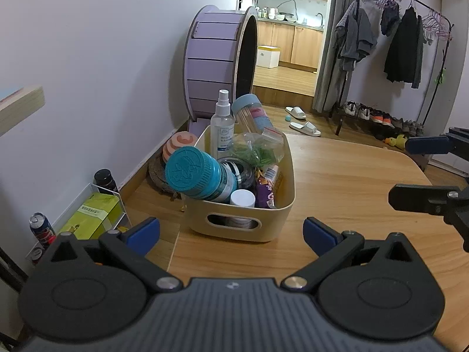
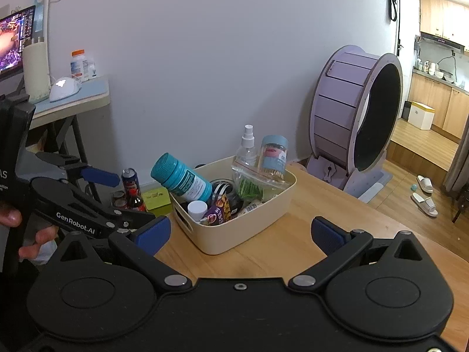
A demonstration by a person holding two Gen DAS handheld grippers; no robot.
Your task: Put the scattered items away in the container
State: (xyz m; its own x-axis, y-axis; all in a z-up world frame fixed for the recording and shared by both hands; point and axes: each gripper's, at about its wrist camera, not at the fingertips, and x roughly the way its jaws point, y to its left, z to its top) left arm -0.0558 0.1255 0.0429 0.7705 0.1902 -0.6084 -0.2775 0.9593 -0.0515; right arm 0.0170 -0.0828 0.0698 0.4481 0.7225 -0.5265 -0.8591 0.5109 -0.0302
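Cream plastic, the storage bin (image 1: 258, 223) sits on the wooden table (image 1: 366, 173) with every task item inside it. The left wrist view shows its handle slot head-on, plus a clothes rack (image 1: 410, 38) at 2 o'clock and slippers (image 1: 304, 127) on the floor. Only the right wrist view shows a desk (image 2: 73, 102) at 10 o'clock carrying a monitor (image 2: 14, 41) and a white lamp (image 2: 36, 67).

The left gripper (image 1: 231, 231) has its blue pads wide apart, holding nothing, with the bin just beyond them at 12 o'clock. The right gripper (image 2: 240, 231) is likewise spread and empty, the bin just ahead at 12 o'clock.

Inside the bin, a teal-capped bottle (image 1: 199, 174) leans over the near-left rim, a spray bottle (image 1: 222, 120) and a toothpick jar (image 1: 252, 113) stand at the far end, and a zip bag of green bits (image 1: 258, 146), a white-capped bottle (image 1: 242, 198) and a purple snack packet (image 1: 265, 192) fill the middle.

A purple cat wheel (image 1: 219, 58) stands behind the bin against the wall. A Pepsi can (image 1: 42, 228) and a green box (image 1: 93, 214) sit off the table edge at 9 o'clock.
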